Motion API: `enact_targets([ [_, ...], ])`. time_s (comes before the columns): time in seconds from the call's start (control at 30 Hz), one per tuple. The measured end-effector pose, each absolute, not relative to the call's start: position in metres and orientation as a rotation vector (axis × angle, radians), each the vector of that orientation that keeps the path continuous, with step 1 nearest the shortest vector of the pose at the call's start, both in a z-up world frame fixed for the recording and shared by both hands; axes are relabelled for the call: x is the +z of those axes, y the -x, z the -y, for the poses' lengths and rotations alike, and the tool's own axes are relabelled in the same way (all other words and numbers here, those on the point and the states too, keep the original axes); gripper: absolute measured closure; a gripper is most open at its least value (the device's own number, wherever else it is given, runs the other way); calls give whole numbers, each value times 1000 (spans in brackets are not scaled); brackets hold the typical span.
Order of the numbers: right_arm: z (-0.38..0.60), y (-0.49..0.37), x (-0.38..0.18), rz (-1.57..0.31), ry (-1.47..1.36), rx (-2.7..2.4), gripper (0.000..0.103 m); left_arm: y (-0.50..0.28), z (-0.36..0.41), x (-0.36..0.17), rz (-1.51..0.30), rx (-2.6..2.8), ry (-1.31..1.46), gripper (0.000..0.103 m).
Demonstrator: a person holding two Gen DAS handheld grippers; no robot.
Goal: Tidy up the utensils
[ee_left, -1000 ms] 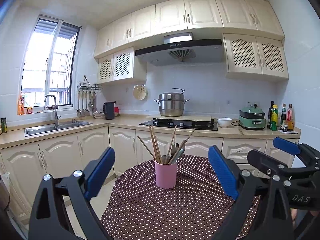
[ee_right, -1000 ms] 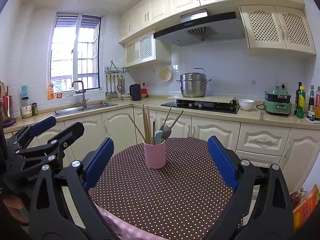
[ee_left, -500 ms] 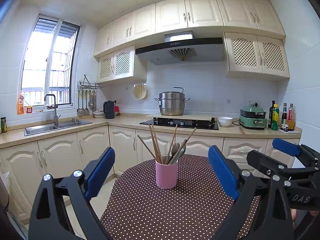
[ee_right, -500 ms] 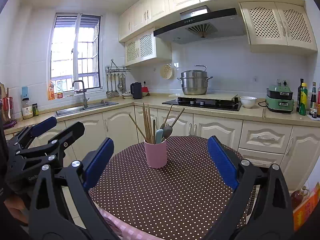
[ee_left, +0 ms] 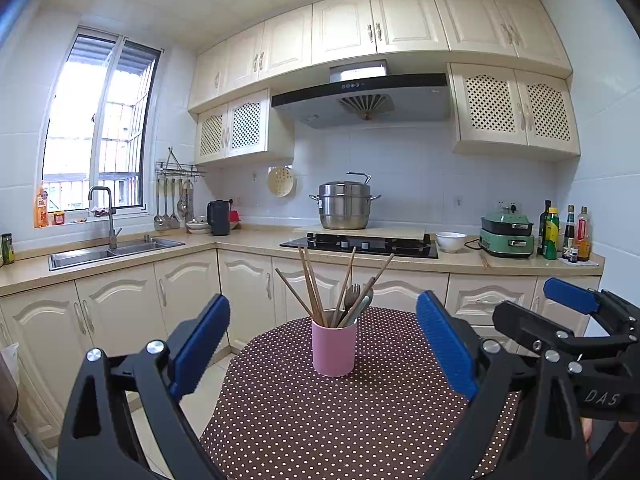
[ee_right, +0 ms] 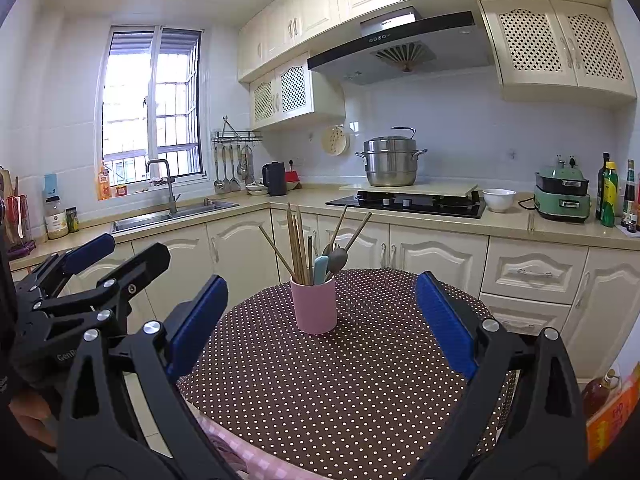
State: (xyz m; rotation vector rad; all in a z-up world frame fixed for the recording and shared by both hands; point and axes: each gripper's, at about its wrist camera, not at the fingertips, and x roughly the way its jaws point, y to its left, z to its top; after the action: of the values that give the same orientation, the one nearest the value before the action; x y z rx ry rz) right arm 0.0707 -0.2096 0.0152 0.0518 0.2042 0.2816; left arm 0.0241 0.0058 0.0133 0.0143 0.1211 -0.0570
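- Left wrist view: my left gripper (ee_left: 322, 344) is spread wide and holds nothing. The pink cup (ee_left: 334, 347) stands dead ahead on the polka-dot tablecloth (ee_left: 320, 420), framed between the fingers. Its chopsticks (ee_left: 310, 284) fan upward, long axes near vertical. The right gripper (ee_left: 576, 312) shows at the right edge, also parted and empty.
- Right wrist view: my right gripper (ee_right: 322, 320) is likewise wide and empty. Here the cup (ee_right: 314, 306) sits slightly left of centre, and a light-blue handle (ee_right: 320, 270) and a spoon (ee_right: 337, 259) show clearly. I judge neither hand plainly nearer.
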Motion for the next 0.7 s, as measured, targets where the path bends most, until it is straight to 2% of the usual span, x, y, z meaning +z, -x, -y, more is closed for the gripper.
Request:
enact_targets([
  [0.7,209,-71,12,-212,-60,285,10,-25,-6,12,-127,-50,-19,10],
])
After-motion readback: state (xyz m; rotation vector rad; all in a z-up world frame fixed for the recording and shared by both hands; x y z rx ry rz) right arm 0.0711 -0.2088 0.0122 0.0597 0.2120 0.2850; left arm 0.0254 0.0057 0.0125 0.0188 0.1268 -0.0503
